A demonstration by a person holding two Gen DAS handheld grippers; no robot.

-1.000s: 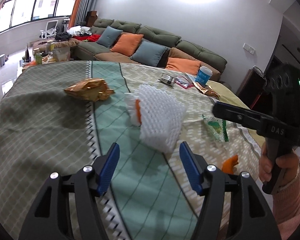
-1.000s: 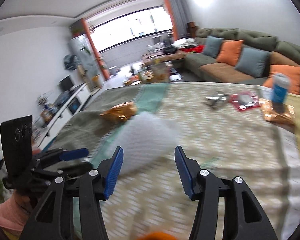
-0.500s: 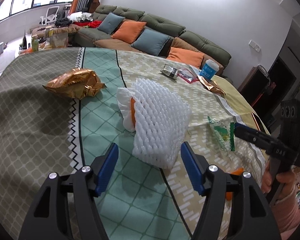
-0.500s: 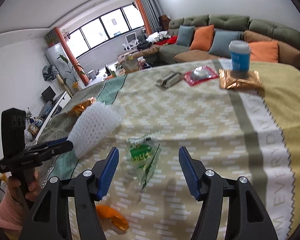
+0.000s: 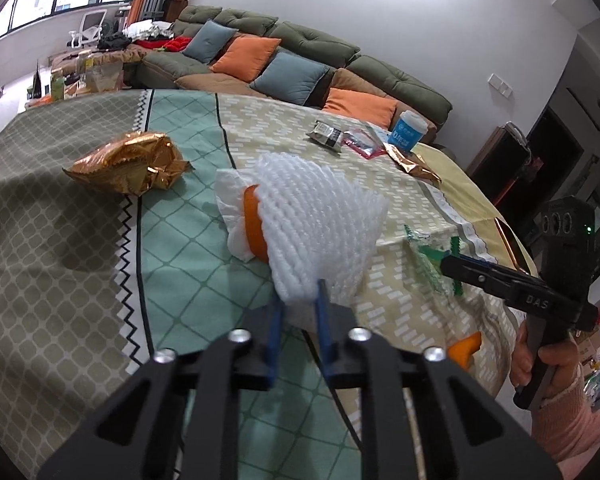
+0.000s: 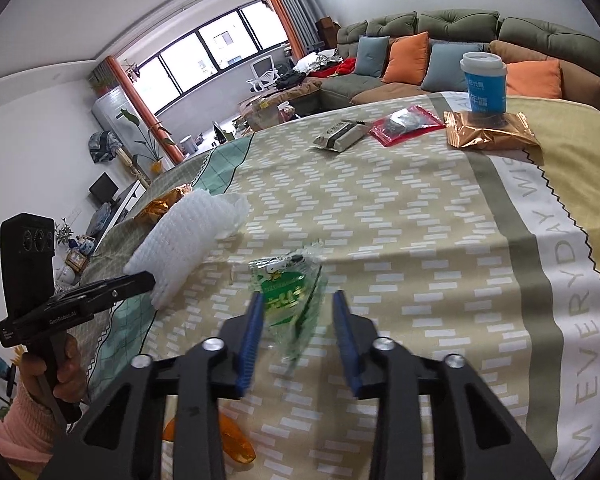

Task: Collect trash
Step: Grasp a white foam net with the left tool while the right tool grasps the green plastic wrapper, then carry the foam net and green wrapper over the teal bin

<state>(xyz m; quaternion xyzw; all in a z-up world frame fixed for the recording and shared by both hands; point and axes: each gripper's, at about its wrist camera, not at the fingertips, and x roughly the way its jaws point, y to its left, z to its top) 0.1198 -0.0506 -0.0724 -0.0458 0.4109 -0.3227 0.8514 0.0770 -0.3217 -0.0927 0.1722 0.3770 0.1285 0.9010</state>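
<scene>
On the patterned tablecloth point(image 5: 100, 264), white foam net point(image 5: 320, 232) pinched at its near edge by left gripper point(image 5: 298, 312), jaws just closed. Beside it tissue point(image 5: 228, 200), gold bag point(image 5: 128, 164). Right gripper point(image 6: 298, 320) closing around green wrapper point(image 6: 288, 300), pads not yet touching. Behind, sofa point(image 5: 312, 44).

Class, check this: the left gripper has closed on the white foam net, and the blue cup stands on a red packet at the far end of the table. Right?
One error. The blue cup stands on a gold wrapper, not the red packet beside it, as the right wrist view shows. The left gripper does pinch the foam net.
</scene>
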